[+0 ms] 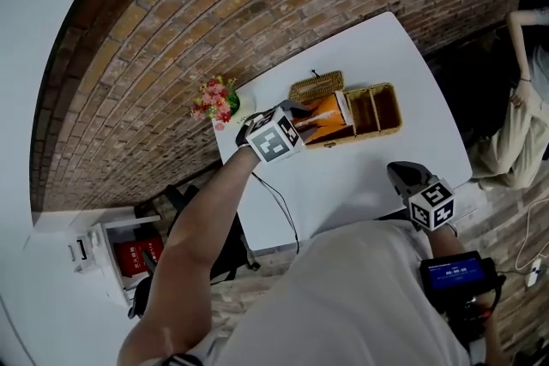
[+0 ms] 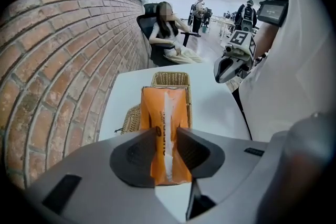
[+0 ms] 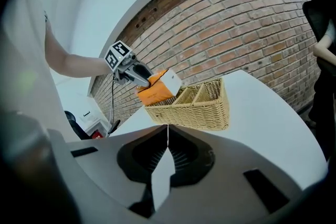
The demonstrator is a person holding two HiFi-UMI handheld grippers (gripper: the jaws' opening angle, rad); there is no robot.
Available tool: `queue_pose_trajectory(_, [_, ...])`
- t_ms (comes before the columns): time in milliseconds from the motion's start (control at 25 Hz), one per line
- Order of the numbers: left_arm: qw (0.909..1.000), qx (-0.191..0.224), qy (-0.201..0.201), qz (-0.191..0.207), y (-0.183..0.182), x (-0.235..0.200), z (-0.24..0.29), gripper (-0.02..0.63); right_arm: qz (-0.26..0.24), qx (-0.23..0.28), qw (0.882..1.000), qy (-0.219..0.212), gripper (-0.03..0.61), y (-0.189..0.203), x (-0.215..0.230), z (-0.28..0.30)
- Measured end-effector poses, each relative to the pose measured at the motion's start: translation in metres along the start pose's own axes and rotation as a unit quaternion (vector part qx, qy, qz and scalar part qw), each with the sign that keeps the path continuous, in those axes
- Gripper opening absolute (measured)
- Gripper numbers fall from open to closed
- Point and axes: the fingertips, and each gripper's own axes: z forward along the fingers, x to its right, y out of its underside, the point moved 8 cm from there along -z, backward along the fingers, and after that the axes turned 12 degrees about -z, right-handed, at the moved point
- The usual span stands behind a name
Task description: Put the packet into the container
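An orange packet [image 1: 328,116] with a white seam is clamped between the pads of my left gripper [image 1: 302,123]. It hangs tilted over the left end compartment of a wicker container [image 1: 377,110], its lower edge hidden behind the rim. In the left gripper view the packet [image 2: 165,123] fills the gap between the jaws of that gripper [image 2: 165,140], with the container [image 2: 171,80] just beyond. My right gripper [image 1: 397,172] hovers near the table's front edge, shut and empty. Its own view shows that gripper [image 3: 168,147], the container [image 3: 195,105] and the packet [image 3: 156,88] ahead.
The container's wicker lid [image 1: 316,85] lies against its far side. A small bunch of flowers [image 1: 218,98] stands at the table's left corner by the brick wall [image 1: 197,4]. A cable runs from the left gripper over the table's front edge. People sit in the room beyond.
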Motion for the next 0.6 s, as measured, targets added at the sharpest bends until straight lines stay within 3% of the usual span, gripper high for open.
queue_pose_trajectory(600, [0.9982, -0.044, 0.014, 0.038, 0.000, -0.003, 0.011, 0.127, 0.013, 0.002, 1.000, 0.004, 0.011, 0.006, 0.014, -0.004])
